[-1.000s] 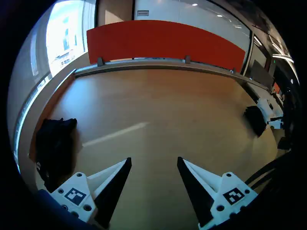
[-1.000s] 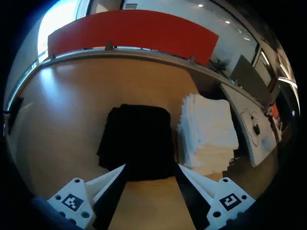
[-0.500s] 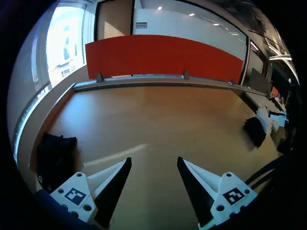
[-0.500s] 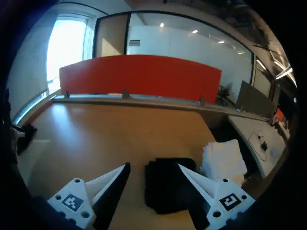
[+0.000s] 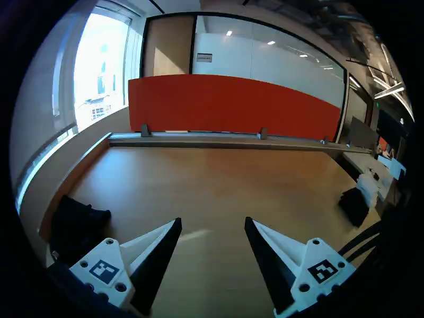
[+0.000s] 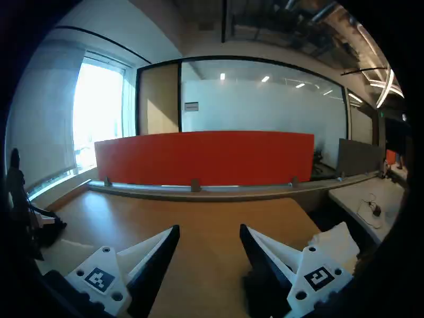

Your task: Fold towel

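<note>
white left gripper [image 5: 212, 220] is gaping empty; black towel [image 5: 74, 228] is lying near left on the wooden table [image 5: 212, 180]. right gripper [image 6: 209, 228] is gaping empty too, dark cloth [image 6: 253, 289] and white stack [image 6: 336, 241] lying by its right finger. red divider [image 6: 204, 156] is standing far.

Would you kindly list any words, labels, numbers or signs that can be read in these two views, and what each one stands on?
Small sign on the glass wall: too small and blurred to read.
Square markers on the left gripper and the right gripper: black-and-white patterns, no words.
Nothing else legible.
</note>
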